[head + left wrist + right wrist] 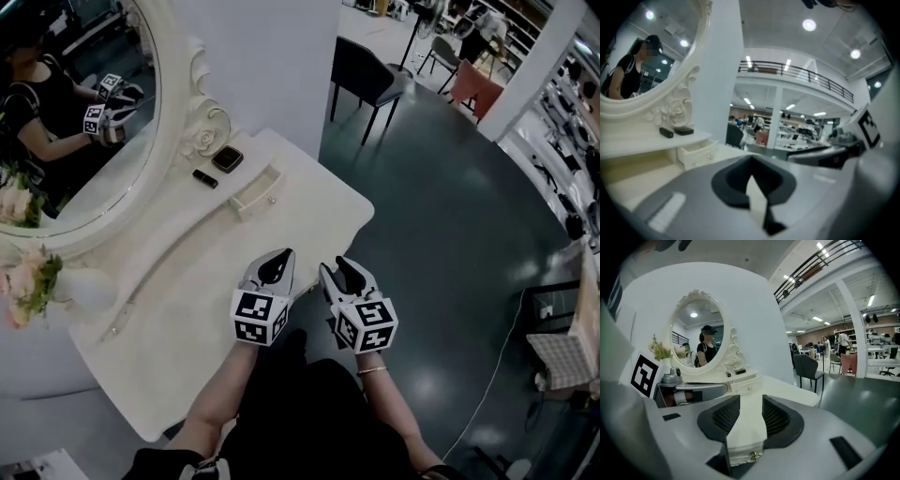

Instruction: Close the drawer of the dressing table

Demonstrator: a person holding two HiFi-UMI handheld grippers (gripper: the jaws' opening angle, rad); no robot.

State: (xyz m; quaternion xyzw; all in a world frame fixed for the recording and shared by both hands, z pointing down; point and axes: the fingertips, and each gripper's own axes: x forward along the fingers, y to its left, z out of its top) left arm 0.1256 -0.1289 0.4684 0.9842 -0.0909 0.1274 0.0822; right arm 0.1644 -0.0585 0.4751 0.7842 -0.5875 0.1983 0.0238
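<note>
Approach is the step in hand, by the look of it. The little drawer (255,193) of the dressing table stands pulled out, and nobody is touching it. It sits on the raised shelf of the bench (309,220), well ahead of both pairs of fingers. It lies ahead and off to the left of the left gripper (272,270), and almost dead ahead of the right gripper (339,277).

Both grippers hover side by side over the near edge of the bench. The left fingers (731,180) show only a narrow gap, with nothing in it. The right fingers (724,420) are spread wider and also hold nothing; only bare bench top shows through.

Next up, in all likelihood: reach one gripper forward to the drawer front and push it squarely along its slide until it sits flush. An off-centre push could skew it.

Now the count:
- one open drawer with one small knob
- one oval mirror (66,122)
- two small dark items just beyond the drawer, a squarish case (227,158) and a stick (205,178)
- two grippers
</note>
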